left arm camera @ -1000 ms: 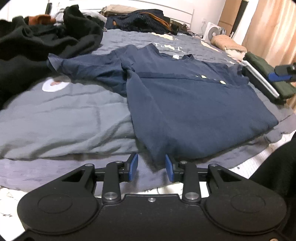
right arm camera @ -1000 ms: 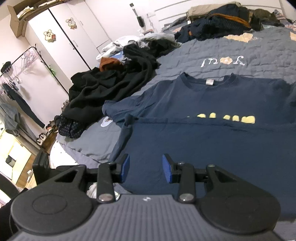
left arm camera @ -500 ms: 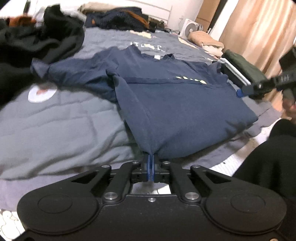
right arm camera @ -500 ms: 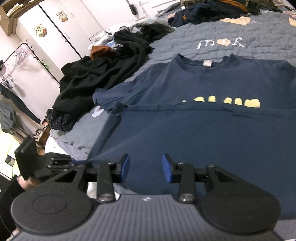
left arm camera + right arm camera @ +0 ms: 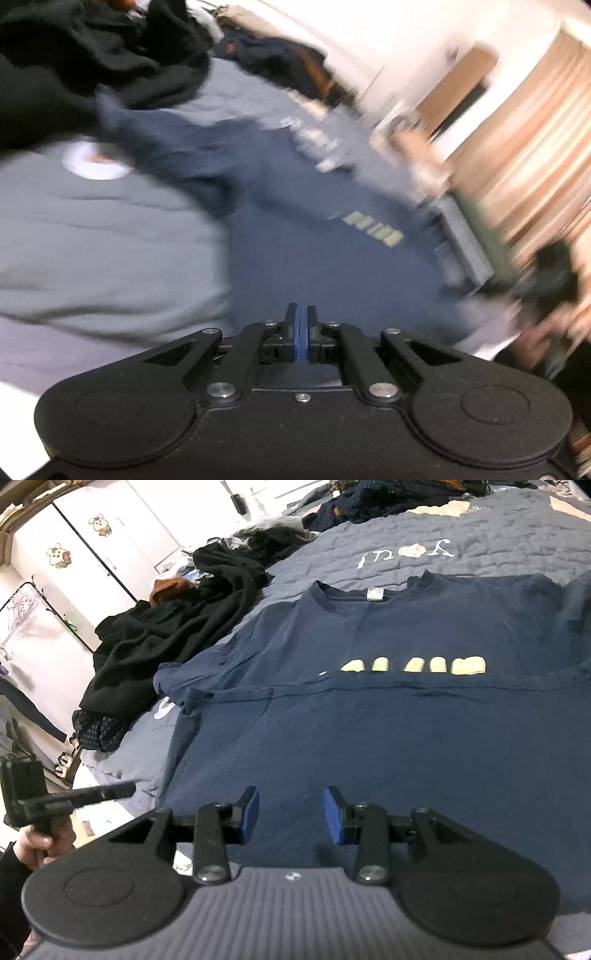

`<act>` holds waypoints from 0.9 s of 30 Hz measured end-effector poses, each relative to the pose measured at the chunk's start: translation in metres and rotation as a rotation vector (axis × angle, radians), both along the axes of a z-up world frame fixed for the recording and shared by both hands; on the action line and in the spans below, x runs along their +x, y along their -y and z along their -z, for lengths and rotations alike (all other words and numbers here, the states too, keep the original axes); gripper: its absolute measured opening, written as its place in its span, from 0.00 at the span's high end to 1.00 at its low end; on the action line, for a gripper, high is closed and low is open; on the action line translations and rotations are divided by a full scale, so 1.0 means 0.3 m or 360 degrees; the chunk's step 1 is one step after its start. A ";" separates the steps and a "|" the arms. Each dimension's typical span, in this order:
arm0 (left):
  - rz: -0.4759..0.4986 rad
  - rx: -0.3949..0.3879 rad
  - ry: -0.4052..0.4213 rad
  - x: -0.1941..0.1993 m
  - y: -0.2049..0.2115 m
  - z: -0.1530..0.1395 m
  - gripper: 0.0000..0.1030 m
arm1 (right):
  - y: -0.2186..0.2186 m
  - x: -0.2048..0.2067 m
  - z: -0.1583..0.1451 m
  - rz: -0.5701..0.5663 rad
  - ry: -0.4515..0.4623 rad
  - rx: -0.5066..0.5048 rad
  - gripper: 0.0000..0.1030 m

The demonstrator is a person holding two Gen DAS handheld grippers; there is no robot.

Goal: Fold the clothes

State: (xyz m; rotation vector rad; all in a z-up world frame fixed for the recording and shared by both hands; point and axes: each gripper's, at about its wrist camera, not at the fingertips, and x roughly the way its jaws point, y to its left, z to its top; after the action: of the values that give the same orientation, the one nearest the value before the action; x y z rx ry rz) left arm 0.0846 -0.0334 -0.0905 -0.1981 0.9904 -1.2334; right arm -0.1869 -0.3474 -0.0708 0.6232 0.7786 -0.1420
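A navy T-shirt [image 5: 388, 716] lies spread on the grey quilted bed [image 5: 498, 542], collar toward the far side, its lower half already folded up over the chest so the yellow lettering shows only in part. The fold line sits at the near edge of the bed.

The left gripper [image 5: 301, 328] has its jaws pressed together; the blurred left view suggests they pinch the near left corner of the folded shirt, though the cloth between the pads cannot be made out for certain. The right gripper [image 5: 291, 814] hangs over the near edge of the shirt with its jaws apart, holding nothing.

A heap of black garments [image 5: 173, 635] lies along the left side of the bed, close to the shirt's left sleeve [image 5: 177, 675].

Judgement: the step in hand appears to be the next fold. To do it well, the right jaws should take the matching near corner through both layers, so both corners lift level. Keep the sleeve clear of the heap.
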 end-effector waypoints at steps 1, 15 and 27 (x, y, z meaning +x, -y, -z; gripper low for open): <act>-0.0007 -0.0055 -0.0064 -0.003 0.035 0.010 0.94 | 0.002 -0.003 0.006 0.0004 0.0001 0.0002 0.63; -0.0793 -0.0162 -0.0492 0.234 -0.045 0.257 0.84 | 0.082 -0.058 0.059 0.0095 0.0008 0.0087 0.63; -0.0260 -0.0259 -0.0409 0.175 0.205 0.136 0.69 | 0.078 -0.038 0.044 0.0052 0.0056 0.0105 0.63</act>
State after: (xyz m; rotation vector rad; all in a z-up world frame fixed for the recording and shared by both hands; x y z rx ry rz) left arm 0.1371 -0.0948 -0.1313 -0.5662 1.0713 -1.1568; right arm -0.1983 -0.3709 -0.0841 0.6997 0.7416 -0.1353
